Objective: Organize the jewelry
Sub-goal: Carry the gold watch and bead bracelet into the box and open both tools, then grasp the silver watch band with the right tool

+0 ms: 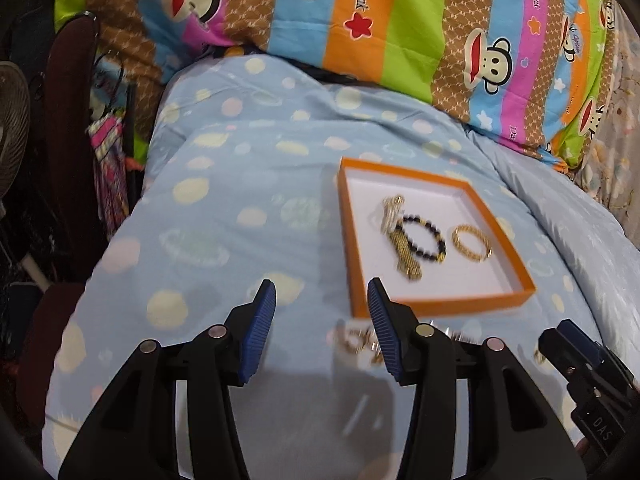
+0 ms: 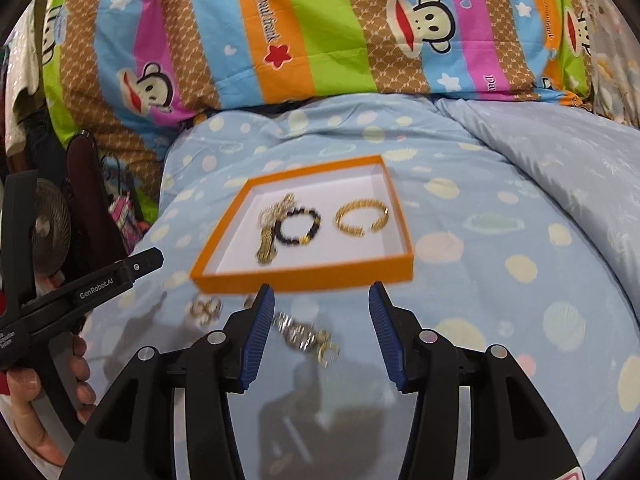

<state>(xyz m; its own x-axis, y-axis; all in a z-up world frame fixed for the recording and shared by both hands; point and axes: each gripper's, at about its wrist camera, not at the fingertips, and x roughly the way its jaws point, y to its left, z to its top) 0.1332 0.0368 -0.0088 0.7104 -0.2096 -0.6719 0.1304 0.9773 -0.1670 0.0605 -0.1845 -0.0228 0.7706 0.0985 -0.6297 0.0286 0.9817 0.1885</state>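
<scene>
An orange box with a white floor lies on the blue dotted bedspread. Inside it are a gold chain, a black bead bracelet and a gold bangle. Loose gold and silver pieces and small gold rings lie on the cover in front of the box. My left gripper is open over the cover, left of the box's near corner. My right gripper is open above the loose pieces, touching none.
A striped monkey-print quilt is heaped behind the box. A fan and dark clutter stand off the bed's left edge. A hand holds the left gripper's body; the right gripper's body shows at lower right.
</scene>
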